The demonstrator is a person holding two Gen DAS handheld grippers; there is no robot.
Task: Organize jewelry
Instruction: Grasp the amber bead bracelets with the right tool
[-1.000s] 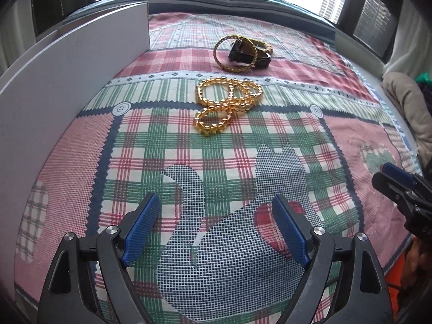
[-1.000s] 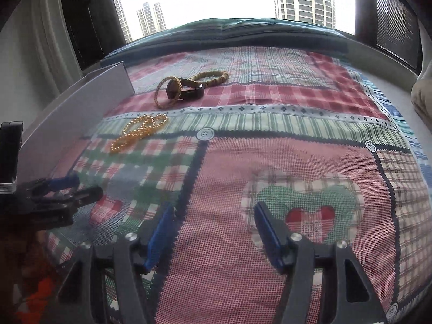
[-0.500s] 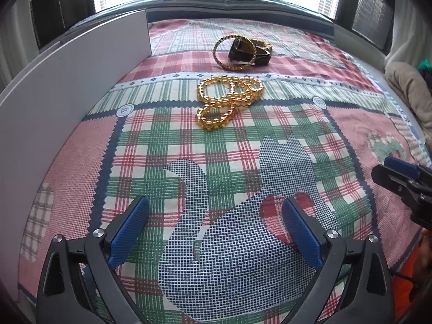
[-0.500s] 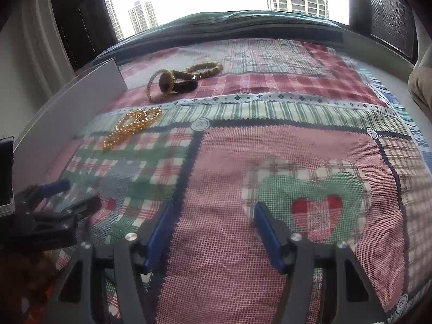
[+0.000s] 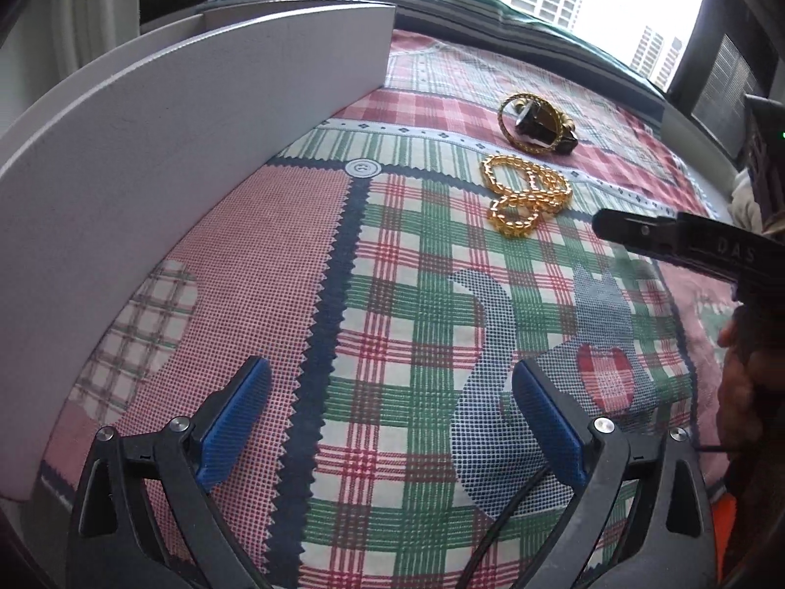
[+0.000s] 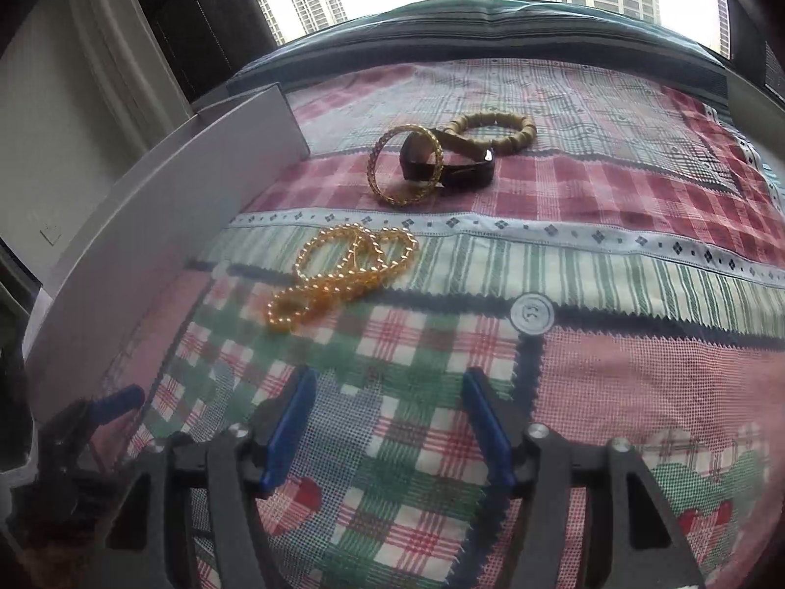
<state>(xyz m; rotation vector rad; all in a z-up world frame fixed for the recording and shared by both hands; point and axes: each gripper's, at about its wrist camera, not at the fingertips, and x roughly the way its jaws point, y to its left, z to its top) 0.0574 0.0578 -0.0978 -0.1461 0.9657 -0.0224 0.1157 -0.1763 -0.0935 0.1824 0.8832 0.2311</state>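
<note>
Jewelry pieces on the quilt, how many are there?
4, perhaps more hidden: yellow beaded strand nearest; behind it gold woven bangle leaning on dark brown leather band; tan wooden bead bracelet farthest.

The quilt is red, green and white plaid. Beads are amber, the bangle gold, the box white.

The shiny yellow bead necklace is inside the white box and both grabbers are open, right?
Not quite. The yellow bead necklace lies on the patchwork quilt, beside the white box, not inside it; the right wrist view shows this. Both the left gripper and the right gripper are open.
</note>
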